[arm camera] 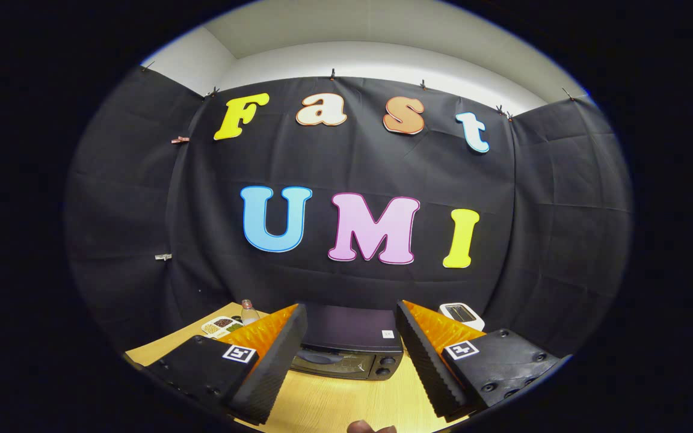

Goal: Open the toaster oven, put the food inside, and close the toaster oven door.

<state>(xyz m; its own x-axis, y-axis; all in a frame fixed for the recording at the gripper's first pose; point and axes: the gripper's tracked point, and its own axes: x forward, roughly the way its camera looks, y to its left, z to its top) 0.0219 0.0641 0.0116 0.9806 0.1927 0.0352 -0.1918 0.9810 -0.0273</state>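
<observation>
Empty parted claw (pixel 351 355); toaster oven (pixel 346 349) beyond.

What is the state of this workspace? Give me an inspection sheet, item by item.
Surface: wooden table, pale, bare between the gripper's fingers.
Job's things: toaster oven ahead, between the fingers, door closed; a brown thing at the near edge, too little visible to name.
Clutter: divided tray and small bottle left of the oven; white device to its right.
Gripper: gripper open, fingers spread either side of the oven, touching nothing.
Cables: nothing seen.
Surroundings: black cloth wall behind and to both sides.
</observation>
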